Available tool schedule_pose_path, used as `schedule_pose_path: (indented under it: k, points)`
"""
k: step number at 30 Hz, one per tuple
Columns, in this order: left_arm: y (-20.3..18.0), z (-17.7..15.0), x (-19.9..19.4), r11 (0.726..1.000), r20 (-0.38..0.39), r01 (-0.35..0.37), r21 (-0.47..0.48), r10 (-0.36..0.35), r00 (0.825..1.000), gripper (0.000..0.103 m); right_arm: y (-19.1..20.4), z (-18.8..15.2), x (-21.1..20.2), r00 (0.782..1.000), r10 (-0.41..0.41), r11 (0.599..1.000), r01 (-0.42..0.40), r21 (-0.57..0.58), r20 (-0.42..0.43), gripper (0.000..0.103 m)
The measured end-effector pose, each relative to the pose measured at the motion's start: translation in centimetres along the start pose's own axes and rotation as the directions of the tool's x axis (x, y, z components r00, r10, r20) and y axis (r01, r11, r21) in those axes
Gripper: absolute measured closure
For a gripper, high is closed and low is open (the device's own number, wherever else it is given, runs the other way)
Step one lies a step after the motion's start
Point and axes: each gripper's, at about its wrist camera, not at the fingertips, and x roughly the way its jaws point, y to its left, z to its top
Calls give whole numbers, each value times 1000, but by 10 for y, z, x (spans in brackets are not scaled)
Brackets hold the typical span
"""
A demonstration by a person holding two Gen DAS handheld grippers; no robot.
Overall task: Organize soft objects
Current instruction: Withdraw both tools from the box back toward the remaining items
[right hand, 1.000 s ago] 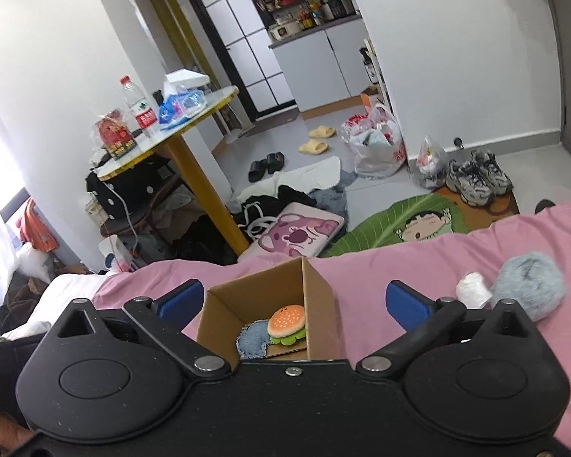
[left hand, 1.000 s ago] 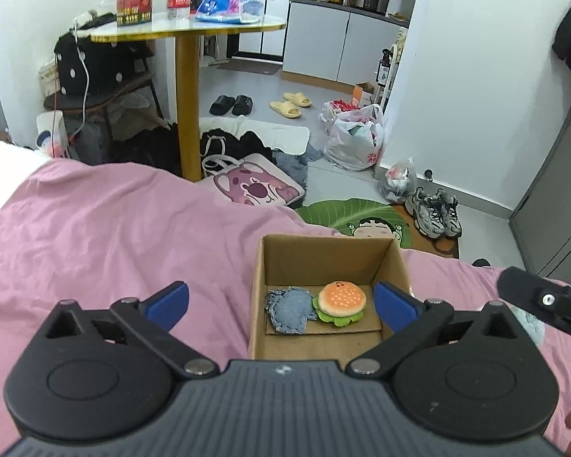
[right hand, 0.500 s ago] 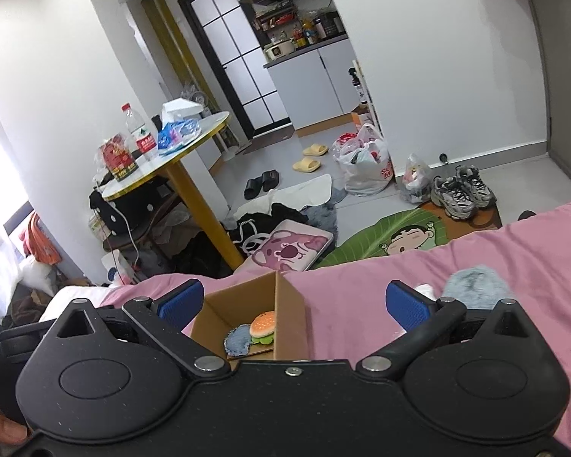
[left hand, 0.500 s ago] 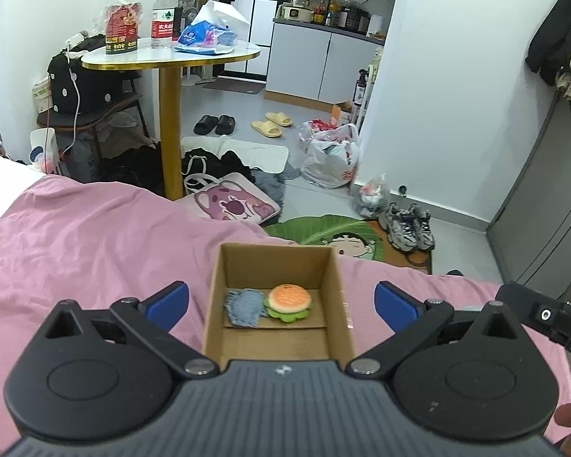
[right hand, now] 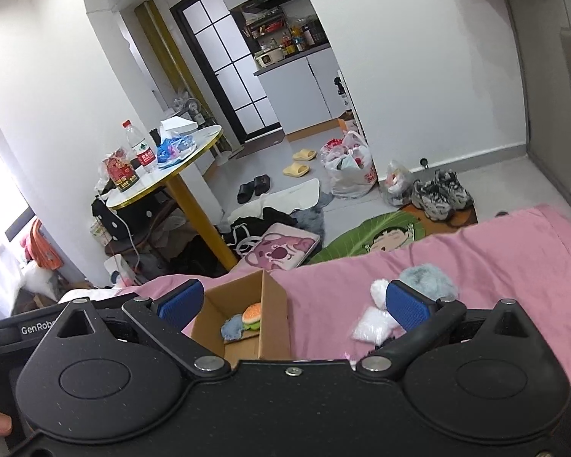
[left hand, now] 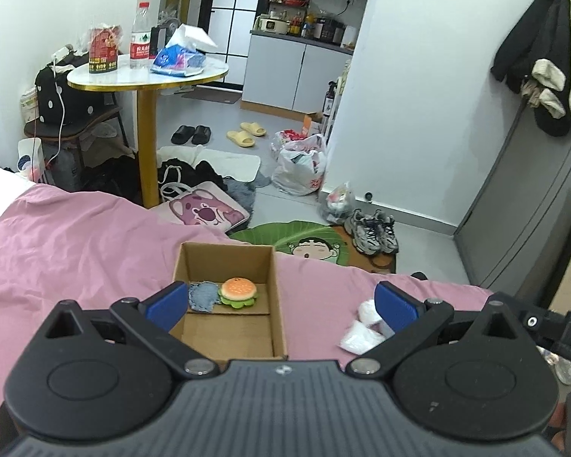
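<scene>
Fingers (left hand: 163, 301) spread wide above cardboard box (left hand: 228, 262), apparently holding nothing.

Even, bright indoor daylight; sharp centre, fisheye-bent edges, window glare left.

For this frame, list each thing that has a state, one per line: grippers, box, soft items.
Left gripper: open, empty.
Right gripper: open, empty.
Box: open on top, upright on the pink sheet.
Burger toy: in the box.
Blue fuzzy patch: in the box, beside the burger toy.
White soft pieces: loose on the sheet, outside the box.
Grey fluffy ball: on the sheet, outside the box.
</scene>
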Motion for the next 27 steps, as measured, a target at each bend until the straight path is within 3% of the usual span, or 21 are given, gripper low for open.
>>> schedule_pose_path:
  k: [8,17,22,27]
  points:
    - [-22,-9,-51,999,3,3,32,-3,1000,0,-5,2,-53,999,16,1000,-16,22,30,0]
    - [-35,-24,-108,1000,37,9,30,-10,999,0,15,-12,-92,1000,19,994,-17,-104,16,0]
    - [-45,-34,-121,999,33,14,41,-16,999,0,9,-18,-92,1000,-28,996,27,-86,-10,0]
    - [-51,-48,-108,997,-9,8,81,-8,1000,0,-16,-33,-76,997,-67,997,66,-29,-35,0]
